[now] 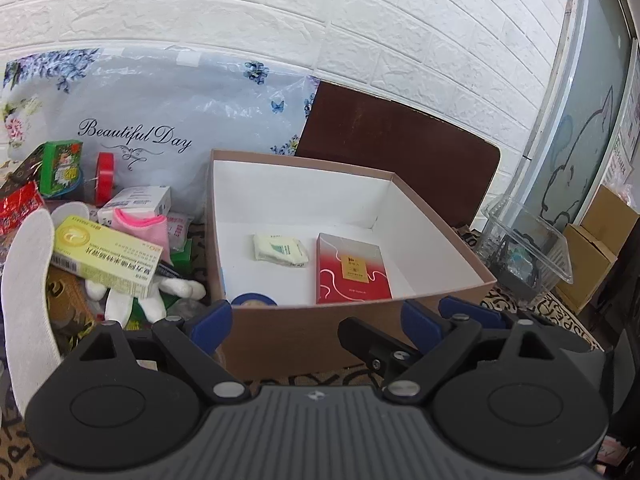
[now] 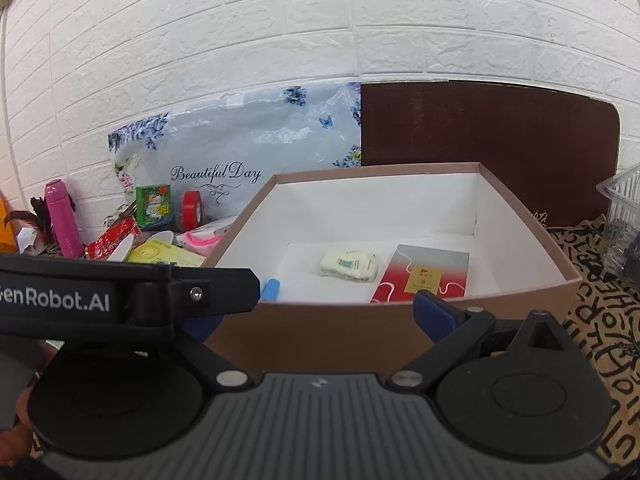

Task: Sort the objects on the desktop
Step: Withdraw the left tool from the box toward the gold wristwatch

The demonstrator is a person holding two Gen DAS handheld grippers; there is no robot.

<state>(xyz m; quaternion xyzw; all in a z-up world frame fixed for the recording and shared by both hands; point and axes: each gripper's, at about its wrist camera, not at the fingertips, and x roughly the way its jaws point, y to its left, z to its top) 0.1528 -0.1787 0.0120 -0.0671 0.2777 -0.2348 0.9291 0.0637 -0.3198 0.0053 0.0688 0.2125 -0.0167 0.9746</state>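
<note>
A brown cardboard box (image 1: 280, 338) with white inside stands in front of both grippers; it also shows in the right wrist view (image 2: 320, 332). In it lie a pale tissue pack (image 1: 280, 249), a red and silver flat box (image 1: 352, 268) and a blue tape roll (image 1: 254, 301). The same pack (image 2: 349, 265) and red box (image 2: 424, 276) show in the right wrist view. My left gripper (image 1: 316, 320) is open and empty at the box's near wall. My right gripper (image 2: 320, 320) is open and empty, with the left gripper's arm (image 2: 120, 296) crossing its left side.
A pile of loose items lies left of the box: a yellow medicine box (image 1: 108, 256), pink sock (image 1: 140, 228), red tape roll (image 1: 105, 180), green box (image 1: 61, 166), white insole (image 1: 24, 280), pink bottle (image 2: 62, 220). A clear plastic tray (image 1: 528, 240) stands right. A floral bag (image 1: 160, 120) leans behind.
</note>
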